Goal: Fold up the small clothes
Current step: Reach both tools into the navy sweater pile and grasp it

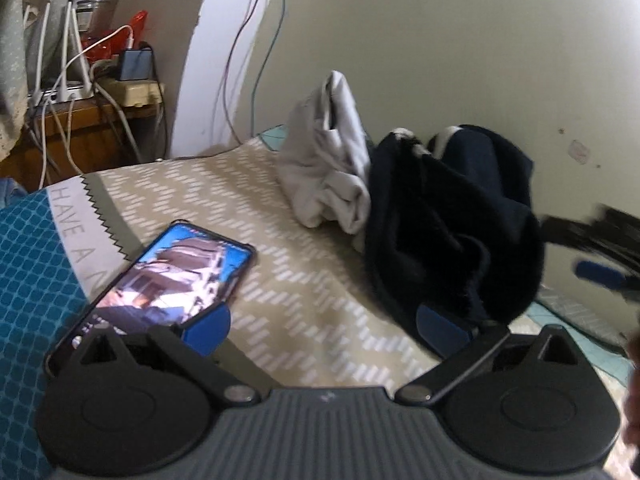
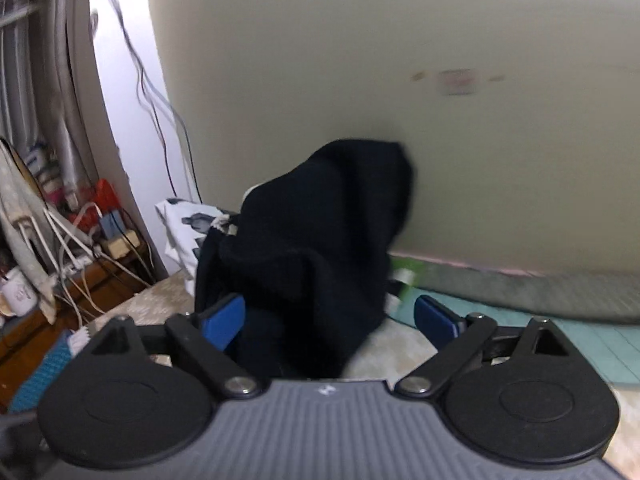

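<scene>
A crumpled dark navy garment [image 1: 452, 220] lies on the beige patterned bedcover [image 1: 312, 300] against the wall. A grey-white garment [image 1: 332, 160] is heaped just left of it. My left gripper [image 1: 324, 326] is open and empty, low over the bedcover, its right finger beside the navy heap. My right gripper [image 2: 330, 320] is open with the navy garment [image 2: 320, 240] lying between its blue pads [image 2: 224, 316], not clamped. The right gripper also shows blurred at the right edge of the left wrist view [image 1: 600, 272].
A phone [image 1: 168, 280] with a lit screen lies on the bedcover at the left finger. A blue quilt [image 1: 32, 280] is at the left. A wooden side table [image 1: 80, 120] with cables and chargers stands far left. The wall [image 2: 400, 80] is close behind the clothes.
</scene>
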Demonstrator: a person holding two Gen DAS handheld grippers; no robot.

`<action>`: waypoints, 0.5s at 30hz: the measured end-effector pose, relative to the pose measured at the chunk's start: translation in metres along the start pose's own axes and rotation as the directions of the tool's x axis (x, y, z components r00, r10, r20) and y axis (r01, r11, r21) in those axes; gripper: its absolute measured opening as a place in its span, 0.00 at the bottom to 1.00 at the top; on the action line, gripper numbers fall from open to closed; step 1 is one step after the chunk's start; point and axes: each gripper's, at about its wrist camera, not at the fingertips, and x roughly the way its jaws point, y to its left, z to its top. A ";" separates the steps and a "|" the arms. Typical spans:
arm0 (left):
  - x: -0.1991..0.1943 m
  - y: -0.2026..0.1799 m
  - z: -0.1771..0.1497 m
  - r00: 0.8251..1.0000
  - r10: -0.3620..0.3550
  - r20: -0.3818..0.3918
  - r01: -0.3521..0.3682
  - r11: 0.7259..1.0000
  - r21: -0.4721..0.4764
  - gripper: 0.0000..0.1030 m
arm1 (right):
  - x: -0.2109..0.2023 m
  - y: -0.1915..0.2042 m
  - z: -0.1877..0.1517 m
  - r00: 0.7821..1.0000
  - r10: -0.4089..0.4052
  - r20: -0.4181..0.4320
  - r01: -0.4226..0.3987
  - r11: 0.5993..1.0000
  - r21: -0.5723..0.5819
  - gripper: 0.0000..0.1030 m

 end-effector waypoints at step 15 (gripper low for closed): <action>-0.013 -0.004 -0.001 0.994 -0.045 0.102 0.040 0.998 0.051 1.00 | -0.173 -0.005 0.046 0.957 -0.171 0.236 0.187 0.981 -0.047 0.00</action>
